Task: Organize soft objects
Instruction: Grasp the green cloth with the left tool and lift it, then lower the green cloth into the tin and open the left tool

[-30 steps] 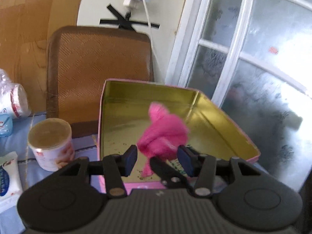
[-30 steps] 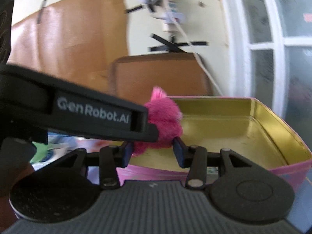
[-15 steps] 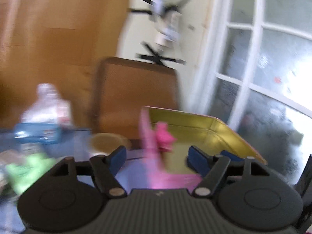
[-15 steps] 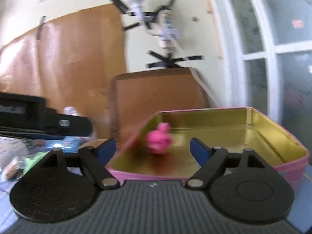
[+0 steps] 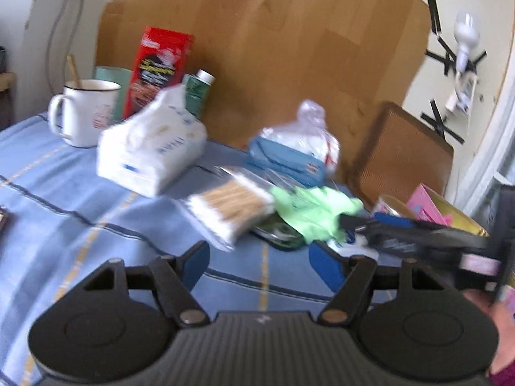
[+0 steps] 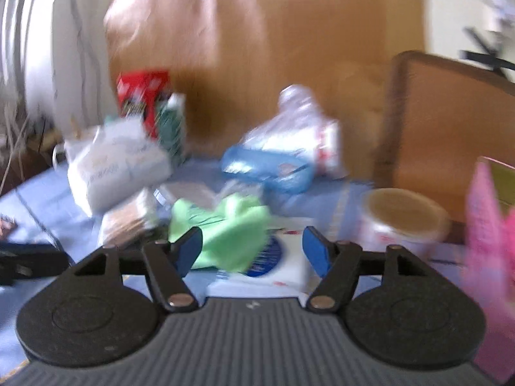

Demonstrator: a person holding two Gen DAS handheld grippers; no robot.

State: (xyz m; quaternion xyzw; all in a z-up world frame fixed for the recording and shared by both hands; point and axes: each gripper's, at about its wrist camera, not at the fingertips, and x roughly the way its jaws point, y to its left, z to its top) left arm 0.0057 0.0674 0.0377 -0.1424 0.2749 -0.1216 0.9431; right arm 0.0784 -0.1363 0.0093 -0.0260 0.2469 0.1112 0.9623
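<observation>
The green cloth (image 6: pixel 225 234) lies crumpled on the counter (image 5: pixel 64 199), at twelve o'clock from my right hand-held gripper (image 6: pixel 252 251), whose jaws are closing with nothing between them. My left hand-held gripper (image 5: pixel 257 263), also empty, is narrowing too. The cotton-swab pack (image 5: pixel 231 207) touches the cloth at its nine o'clock, so I could snag it along with the cloth.

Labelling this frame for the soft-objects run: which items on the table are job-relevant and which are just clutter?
Job:
green cloth
pink tin box
left gripper, jaws closing, nothing between
right gripper, jaws closing, nothing between

Clutter:
white mug
red carton
tissue pack
cotton swabs
round can
</observation>
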